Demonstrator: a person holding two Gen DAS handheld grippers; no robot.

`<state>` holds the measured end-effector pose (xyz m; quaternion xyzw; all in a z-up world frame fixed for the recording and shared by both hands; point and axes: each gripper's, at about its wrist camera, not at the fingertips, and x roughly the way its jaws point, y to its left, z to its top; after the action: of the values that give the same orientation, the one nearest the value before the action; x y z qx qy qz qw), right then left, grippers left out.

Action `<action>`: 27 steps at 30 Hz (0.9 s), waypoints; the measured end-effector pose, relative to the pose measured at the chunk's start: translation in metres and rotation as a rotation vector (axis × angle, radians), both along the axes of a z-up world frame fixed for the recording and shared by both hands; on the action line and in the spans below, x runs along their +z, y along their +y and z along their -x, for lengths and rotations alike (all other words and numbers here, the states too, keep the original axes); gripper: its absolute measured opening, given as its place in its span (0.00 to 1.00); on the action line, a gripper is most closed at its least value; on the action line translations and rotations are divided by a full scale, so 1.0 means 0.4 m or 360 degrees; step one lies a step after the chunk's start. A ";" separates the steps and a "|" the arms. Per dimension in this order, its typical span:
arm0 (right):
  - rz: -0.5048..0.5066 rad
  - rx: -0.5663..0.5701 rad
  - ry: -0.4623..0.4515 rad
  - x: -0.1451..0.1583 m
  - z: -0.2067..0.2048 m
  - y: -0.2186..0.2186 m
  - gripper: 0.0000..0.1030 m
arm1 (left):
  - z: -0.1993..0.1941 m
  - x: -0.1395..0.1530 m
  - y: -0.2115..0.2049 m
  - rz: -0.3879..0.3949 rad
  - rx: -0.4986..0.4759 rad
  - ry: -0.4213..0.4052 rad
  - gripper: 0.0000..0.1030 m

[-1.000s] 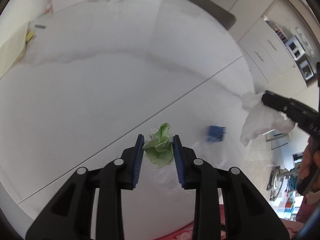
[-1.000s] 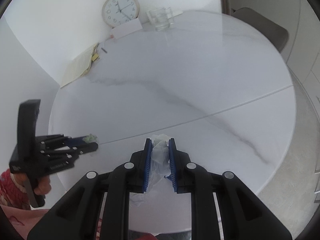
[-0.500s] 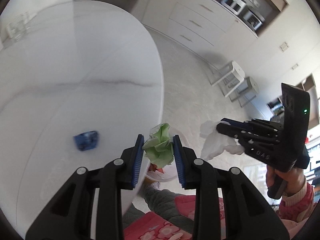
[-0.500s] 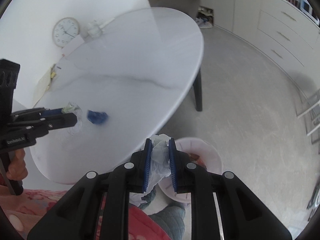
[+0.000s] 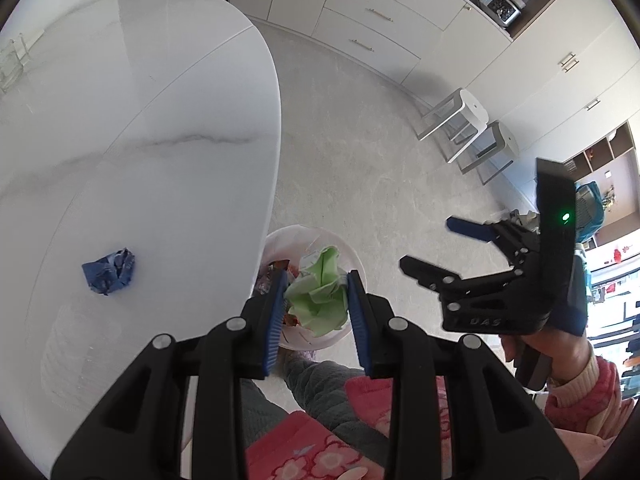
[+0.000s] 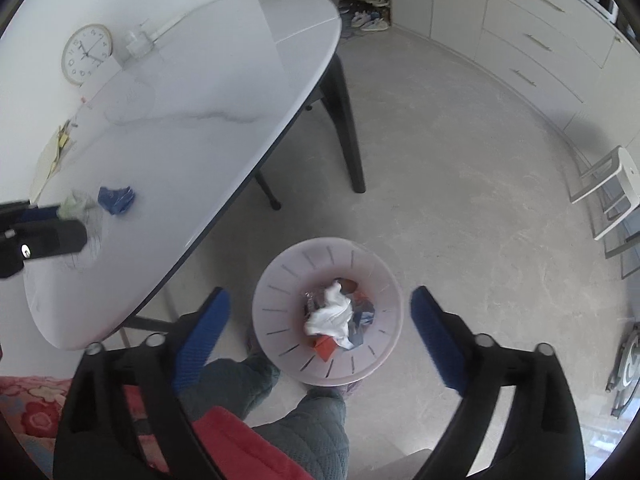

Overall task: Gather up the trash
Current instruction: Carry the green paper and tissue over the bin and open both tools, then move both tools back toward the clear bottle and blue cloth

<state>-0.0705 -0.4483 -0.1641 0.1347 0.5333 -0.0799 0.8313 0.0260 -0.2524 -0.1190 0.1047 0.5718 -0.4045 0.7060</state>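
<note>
A crumpled green paper (image 5: 320, 296) is pinched between the pads of my left gripper (image 5: 316, 280), which hangs over the pale round bin (image 5: 280, 240) beside the table edge. My right gripper (image 6: 318, 292) is above the same bin (image 6: 280, 276). Its jaws are opening wide, with nothing between them. A white tissue (image 6: 330, 314) lies in the bin on top of other scraps. A blue crumpled wad (image 5: 109, 270) rests on the white marble table (image 5: 140, 120), also visible as the blue wad (image 6: 116, 198) in the right wrist view. The left gripper (image 6: 74, 222) shows at that view's left edge.
The bin stands on the grey floor between the table edge and the person's knees (image 6: 316, 420). Dark table legs (image 6: 348, 132) stand behind it. White stools (image 5: 468, 120) and cabinets (image 5: 380, 20) line the far side. A clock (image 6: 86, 54) leans at the table's back.
Both grippers swung from over the table to above the bin. The right gripper opened and the white tissue dropped into the bin. The left still holds the green paper.
</note>
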 end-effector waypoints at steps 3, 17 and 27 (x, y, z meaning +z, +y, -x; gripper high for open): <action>0.0032 -0.0055 -0.0009 0.020 0.009 -0.031 0.98 | -0.007 -0.017 -0.028 -0.0018 -0.0017 0.0017 0.29; 0.0057 -0.0201 -0.0012 0.044 0.068 -0.118 0.98 | 0.045 -0.036 -0.124 -0.0100 -0.0100 -0.0087 0.91; 0.0047 -0.0204 -0.0011 0.041 0.053 -0.102 0.98 | 0.011 -0.021 -0.085 -0.0136 0.0012 -0.0130 0.92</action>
<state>-0.0918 -0.4889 -0.1477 0.1565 0.5195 -0.1404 0.8282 0.0216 -0.2865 -0.1276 0.1491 0.5596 -0.3722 0.7253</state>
